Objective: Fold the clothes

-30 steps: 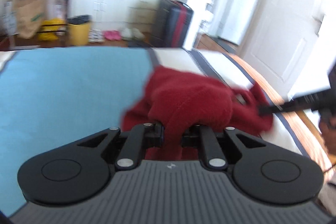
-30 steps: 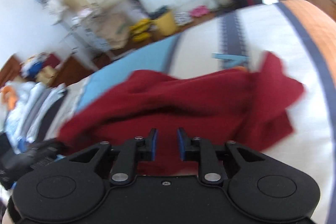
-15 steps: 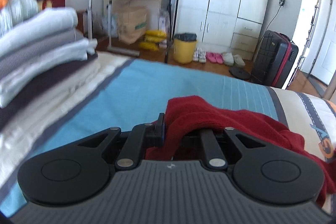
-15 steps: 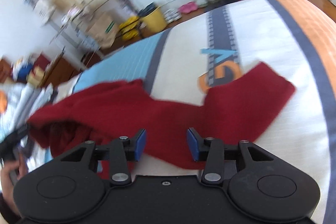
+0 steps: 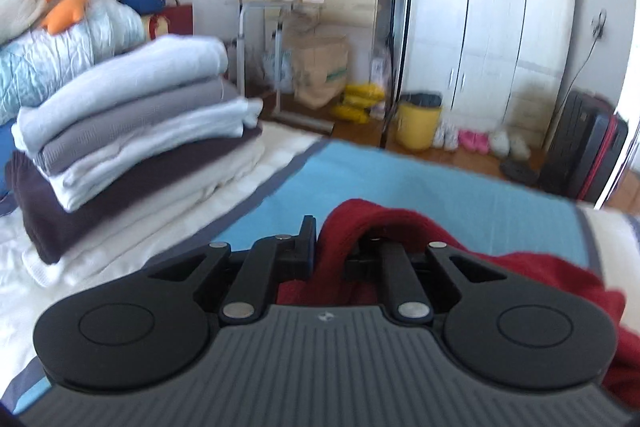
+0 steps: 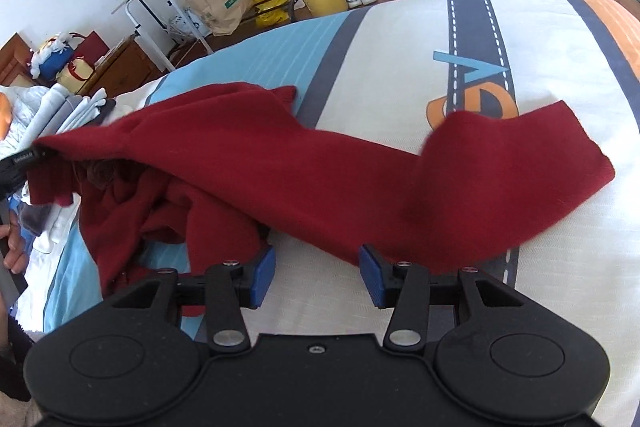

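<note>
Red knit fabric of the sweater (image 5: 360,223) is pinched between the closed fingers of the left gripper (image 5: 330,247), bunching over them. The right gripper (image 6: 317,275) gapes wide with nothing between its blue pads (image 6: 370,273), just short of the garment's near hem. Beyond, the sweater sprawls across the striped bedspread (image 6: 400,39); a stack of folded clothes (image 5: 132,131) rises far left.

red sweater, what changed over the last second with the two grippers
The right gripper let go: its jaws, nearly shut over the red sweater a second ago, now stand wide apart, just short of the fabric lying on the bed cover. The left gripper swung its end leftward toward the stack of folded clothes, stretching the sweater out. It stays clamped on the fabric.
</note>
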`<state>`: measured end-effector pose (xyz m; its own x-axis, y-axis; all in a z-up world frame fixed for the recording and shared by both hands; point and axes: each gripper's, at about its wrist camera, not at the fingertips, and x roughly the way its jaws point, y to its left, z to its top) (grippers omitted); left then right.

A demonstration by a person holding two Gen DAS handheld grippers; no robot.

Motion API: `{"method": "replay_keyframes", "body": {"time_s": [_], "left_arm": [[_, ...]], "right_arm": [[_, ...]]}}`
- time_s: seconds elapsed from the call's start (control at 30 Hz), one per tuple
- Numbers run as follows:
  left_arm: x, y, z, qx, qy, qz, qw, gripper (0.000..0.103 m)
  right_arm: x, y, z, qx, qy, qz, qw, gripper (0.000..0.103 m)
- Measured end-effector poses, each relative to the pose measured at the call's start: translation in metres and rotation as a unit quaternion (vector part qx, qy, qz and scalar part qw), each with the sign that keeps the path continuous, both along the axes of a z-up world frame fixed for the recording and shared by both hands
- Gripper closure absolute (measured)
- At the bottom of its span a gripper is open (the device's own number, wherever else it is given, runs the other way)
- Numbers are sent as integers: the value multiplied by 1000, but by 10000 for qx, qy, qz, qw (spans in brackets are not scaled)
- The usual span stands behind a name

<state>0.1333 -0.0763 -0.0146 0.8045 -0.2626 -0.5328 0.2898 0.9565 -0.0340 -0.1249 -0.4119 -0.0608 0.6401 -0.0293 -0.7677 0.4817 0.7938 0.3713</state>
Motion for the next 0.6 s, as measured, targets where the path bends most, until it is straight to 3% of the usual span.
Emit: {"method": "replay_keyframes", "body": {"time_s": [0.13, 0.27, 0.37, 0.5, 0.57, 0.6], "left_arm": [[-1, -9, -3, 355, 213, -110, 9991, 86], [-9, 0, 10, -271, 205, -377, 9987, 79], [-16, 6, 21, -817, 122, -807, 9933, 68], [-24, -3, 23, -1067, 109, -1330, 9853, 62], [-27, -11, 21, -1050, 137, -1554, 9822, 62], [-29, -15, 19, -1057, 187, -1685, 9798, 62]], "right_arm": [[8, 11, -3, -453, 276, 96, 9985, 51], [18, 29, -5, -1235, 512, 382, 9903, 50], [27, 39, -10, -1847, 620, 635, 9788, 48], [42, 40, -23, -2505, 773, 816, 9616, 51], [44, 36, -25, -2722, 746, 780, 9562, 65], [44, 32, -23, -2696, 671, 714, 9580, 82]]}}
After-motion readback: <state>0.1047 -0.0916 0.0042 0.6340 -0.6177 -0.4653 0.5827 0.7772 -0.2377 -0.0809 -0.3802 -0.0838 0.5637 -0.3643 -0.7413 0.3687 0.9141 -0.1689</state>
